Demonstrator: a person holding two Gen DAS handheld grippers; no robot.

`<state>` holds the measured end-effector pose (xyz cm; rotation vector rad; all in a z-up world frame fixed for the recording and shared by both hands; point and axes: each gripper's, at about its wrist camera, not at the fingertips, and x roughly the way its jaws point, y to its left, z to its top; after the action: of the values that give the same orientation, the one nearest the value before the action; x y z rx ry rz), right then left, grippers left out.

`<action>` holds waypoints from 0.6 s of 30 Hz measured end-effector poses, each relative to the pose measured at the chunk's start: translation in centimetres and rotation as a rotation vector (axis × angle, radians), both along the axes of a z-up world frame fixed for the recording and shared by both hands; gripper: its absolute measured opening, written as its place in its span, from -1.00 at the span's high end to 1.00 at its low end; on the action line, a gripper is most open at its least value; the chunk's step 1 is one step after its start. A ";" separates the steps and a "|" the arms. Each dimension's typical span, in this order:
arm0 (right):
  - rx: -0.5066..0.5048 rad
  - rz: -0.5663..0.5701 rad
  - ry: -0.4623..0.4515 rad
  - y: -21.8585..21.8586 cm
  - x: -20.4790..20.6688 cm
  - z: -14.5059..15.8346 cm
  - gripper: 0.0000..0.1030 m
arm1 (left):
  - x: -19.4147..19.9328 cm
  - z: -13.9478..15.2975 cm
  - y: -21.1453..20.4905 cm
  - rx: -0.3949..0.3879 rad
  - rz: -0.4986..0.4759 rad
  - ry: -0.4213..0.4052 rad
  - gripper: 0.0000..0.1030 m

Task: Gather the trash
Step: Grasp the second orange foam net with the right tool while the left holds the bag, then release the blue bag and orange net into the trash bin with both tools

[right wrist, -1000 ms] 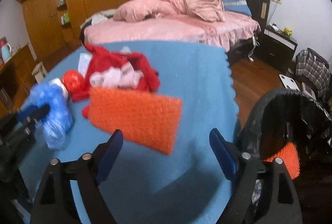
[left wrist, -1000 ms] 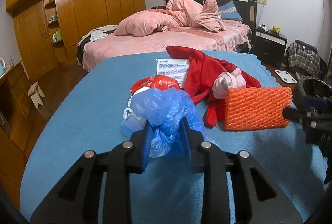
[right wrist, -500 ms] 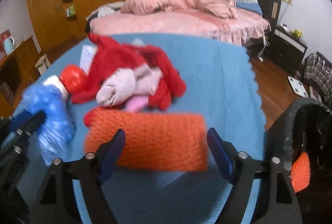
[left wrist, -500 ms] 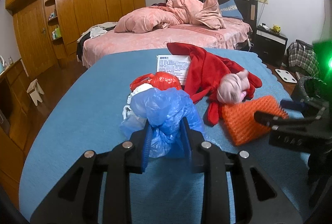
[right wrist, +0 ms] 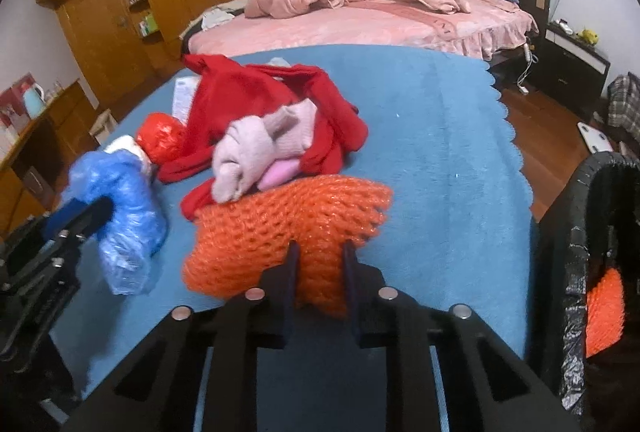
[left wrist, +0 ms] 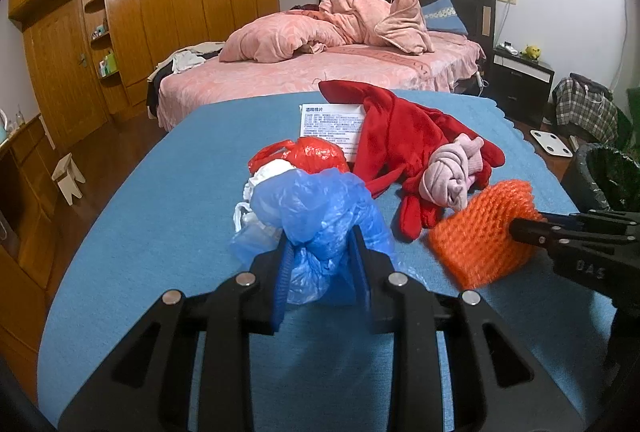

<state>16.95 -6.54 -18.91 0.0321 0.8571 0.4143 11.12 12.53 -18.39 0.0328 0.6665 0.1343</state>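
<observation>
My left gripper (left wrist: 320,264) is shut on a crumpled blue plastic bag (left wrist: 320,216) on the blue table cover; the bag also shows in the right wrist view (right wrist: 124,207). My right gripper (right wrist: 320,264) is shut on an orange foam net (right wrist: 288,228), lifting its near edge; the net also shows in the left wrist view (left wrist: 480,232). A red plastic bag (left wrist: 304,159) and white scraps (left wrist: 260,183) lie just behind the blue bag. A black-lined trash bin (right wrist: 592,272) stands at the table's right edge with another orange net (right wrist: 604,312) inside.
A red garment (left wrist: 400,135) with a rolled pink sock (left wrist: 452,171) lies mid-table, partly over a printed white sheet (left wrist: 332,123). A pink bed (left wrist: 320,71), wooden wardrobe (left wrist: 160,11), black nightstand (left wrist: 520,79) and small stool (left wrist: 68,175) stand beyond. The bin also shows at right (left wrist: 608,175).
My right gripper swung from the bin over to the orange foam net and closed on it, bunching it up. My left gripper stayed shut on the blue bag.
</observation>
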 end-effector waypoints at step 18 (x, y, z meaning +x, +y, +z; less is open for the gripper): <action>0.052 -0.107 -0.154 -6.0 -3.1 7.4 0.60 | -1.8 5.4 -4.6 -0.067 -0.139 -0.124 0.51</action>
<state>13.82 -12.56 -11.56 0.0923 0.6899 0.3338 9.30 7.89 -12.95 0.0061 0.5429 -0.0197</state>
